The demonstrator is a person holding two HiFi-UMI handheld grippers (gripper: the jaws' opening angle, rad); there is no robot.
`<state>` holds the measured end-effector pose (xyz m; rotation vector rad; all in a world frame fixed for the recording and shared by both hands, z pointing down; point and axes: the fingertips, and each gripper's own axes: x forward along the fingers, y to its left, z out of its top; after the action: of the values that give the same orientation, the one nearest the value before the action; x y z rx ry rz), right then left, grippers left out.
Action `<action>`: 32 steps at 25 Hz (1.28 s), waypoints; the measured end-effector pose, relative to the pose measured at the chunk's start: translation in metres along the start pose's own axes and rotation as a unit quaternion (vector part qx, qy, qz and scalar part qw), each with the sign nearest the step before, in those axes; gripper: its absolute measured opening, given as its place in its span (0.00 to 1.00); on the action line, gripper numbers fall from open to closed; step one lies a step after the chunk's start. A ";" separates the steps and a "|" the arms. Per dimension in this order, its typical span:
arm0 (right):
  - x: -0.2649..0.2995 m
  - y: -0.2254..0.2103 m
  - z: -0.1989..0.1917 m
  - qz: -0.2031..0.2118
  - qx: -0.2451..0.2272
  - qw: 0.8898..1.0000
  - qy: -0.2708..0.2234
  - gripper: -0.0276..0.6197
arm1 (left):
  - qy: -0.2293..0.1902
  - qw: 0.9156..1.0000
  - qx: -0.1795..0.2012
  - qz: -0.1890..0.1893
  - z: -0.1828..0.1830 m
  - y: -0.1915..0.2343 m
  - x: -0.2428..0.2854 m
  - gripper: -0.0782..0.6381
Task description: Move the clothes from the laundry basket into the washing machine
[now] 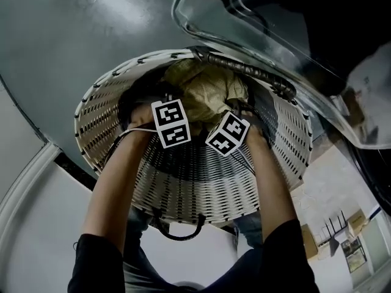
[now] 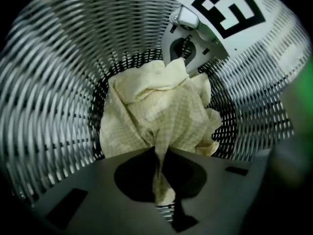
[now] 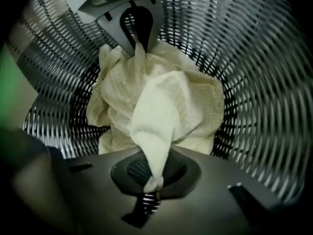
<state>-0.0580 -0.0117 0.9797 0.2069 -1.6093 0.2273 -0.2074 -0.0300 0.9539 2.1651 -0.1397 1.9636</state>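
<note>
A pale yellow checked cloth (image 1: 208, 87) lies crumpled at the bottom of the white wicker laundry basket (image 1: 195, 179). Both grippers point down into the basket, and their jaws are hidden in the head view. My left gripper (image 2: 164, 199) is shut on a pinched fold of the cloth (image 2: 156, 116). My right gripper (image 3: 152, 182) is shut on another twisted fold of the same cloth (image 3: 156, 106). Each gripper shows in the other's view, gripping the cloth's far side: the right gripper (image 2: 188, 48) and the left gripper (image 3: 137, 28). In the head view the marker cubes of the left gripper (image 1: 171, 122) and the right gripper (image 1: 228, 133) sit side by side.
The washing machine's grey front (image 1: 73, 35) rises behind the basket. Its glass door (image 1: 256, 35) hangs open at the upper right, right over the basket's far rim. A black handle (image 1: 180, 232) loops from the basket's near side. Cardboard boxes (image 1: 308, 240) stand on the floor at lower right.
</note>
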 end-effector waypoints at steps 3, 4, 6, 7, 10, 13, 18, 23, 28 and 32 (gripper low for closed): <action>-0.016 -0.003 0.005 -0.004 -0.005 1.000 -0.007 0.06 | -0.009 1.000 -0.017 0.002 0.002 0.001 -0.015 0.16; -0.021 -0.006 0.006 -0.008 -0.004 1.000 -0.011 0.06 | -0.012 1.000 -0.019 0.005 0.004 0.002 -0.021 0.16; -0.031 -0.010 0.009 -0.018 -0.008 1.000 -0.017 0.06 | -0.021 1.000 -0.012 0.010 0.007 0.002 -0.033 0.15; -0.037 -0.011 0.010 -0.022 -0.012 0.999 -0.020 0.06 | -0.026 1.000 -0.006 0.012 0.009 0.001 -0.039 0.15; -0.057 -0.012 0.013 -0.027 -0.016 0.999 -0.027 0.06 | -0.037 0.999 -0.006 0.014 0.016 0.000 -0.062 0.15; -0.082 -0.016 0.018 -0.033 -0.016 0.999 -0.035 0.06 | -0.050 0.998 -0.023 0.019 0.025 0.003 -0.088 0.15; -0.124 -0.020 0.026 -0.048 -0.014 0.997 -0.053 0.06 | -0.067 0.996 -0.045 0.026 0.027 0.002 -0.127 0.15; -0.159 -0.015 0.018 -0.059 0.011 0.996 -0.070 0.06 | -0.091 0.992 -0.079 0.030 0.028 -0.004 -0.162 0.15; -0.201 -0.012 0.020 -0.068 0.060 0.991 -0.094 0.06 | -0.127 0.983 -0.126 0.034 0.030 -0.006 -0.206 0.15; -0.237 -0.012 0.029 -0.082 0.109 0.984 -0.118 0.06 | -0.152 0.975 -0.157 0.043 0.023 -0.010 -0.239 0.15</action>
<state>-0.0709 -0.0327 0.7417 0.5512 -1.7908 0.2592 -0.2081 -0.0433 0.7136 2.2531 -0.5611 1.5111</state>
